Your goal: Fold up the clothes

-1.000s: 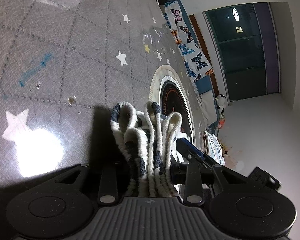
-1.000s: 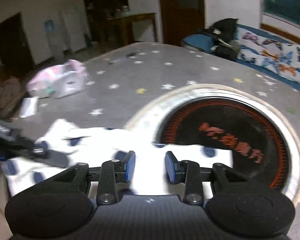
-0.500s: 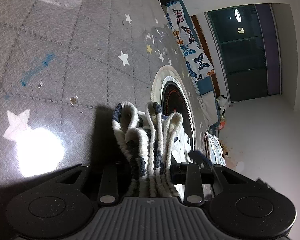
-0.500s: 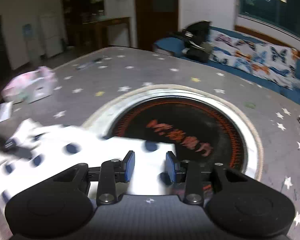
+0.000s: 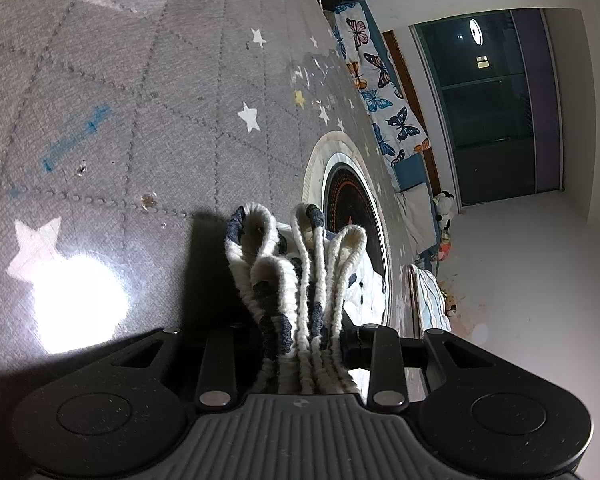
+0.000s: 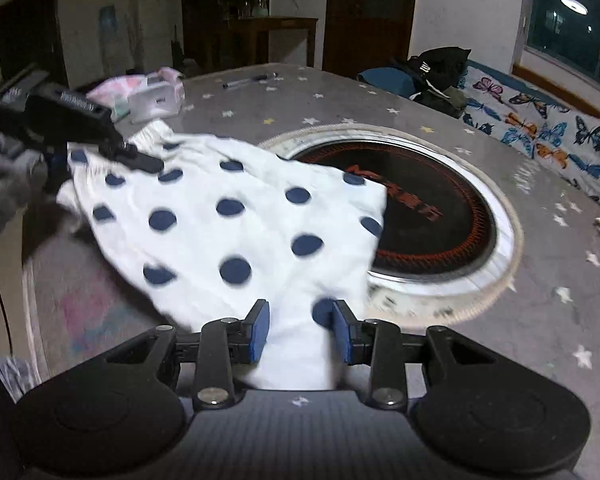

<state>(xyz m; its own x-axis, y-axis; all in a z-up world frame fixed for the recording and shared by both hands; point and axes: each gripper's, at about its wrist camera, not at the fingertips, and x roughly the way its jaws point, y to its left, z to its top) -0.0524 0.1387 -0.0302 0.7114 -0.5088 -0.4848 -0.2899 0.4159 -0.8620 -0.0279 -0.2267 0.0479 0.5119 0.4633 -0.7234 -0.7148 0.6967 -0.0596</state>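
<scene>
A white garment with dark blue dots (image 6: 228,220) hangs stretched between both grippers over a grey star-patterned table (image 6: 540,280). My right gripper (image 6: 301,330) is shut on one end, the cloth bunched between its blue pads. At the upper left of the right wrist view, my left gripper (image 6: 136,160), held by a gloved hand (image 6: 4,176), grips the other end. In the left wrist view the gathered ribbed waistband (image 5: 300,272) fills my left gripper (image 5: 294,332), which is shut on it. Part of the garment covers the round black hotplate (image 6: 432,216).
A pink and white bag (image 6: 148,94) and pens (image 6: 252,79) lie at the table's far side. Behind it, black clothing (image 6: 440,68) sits on a butterfly-print sofa (image 6: 540,128). A folded striped cloth (image 5: 428,296) lies near the table's edge.
My right gripper has pulled back and up with the cloth, so the dotted garment now spreads wide between both grippers. The left gripper has kept its hold and barely moved.
</scene>
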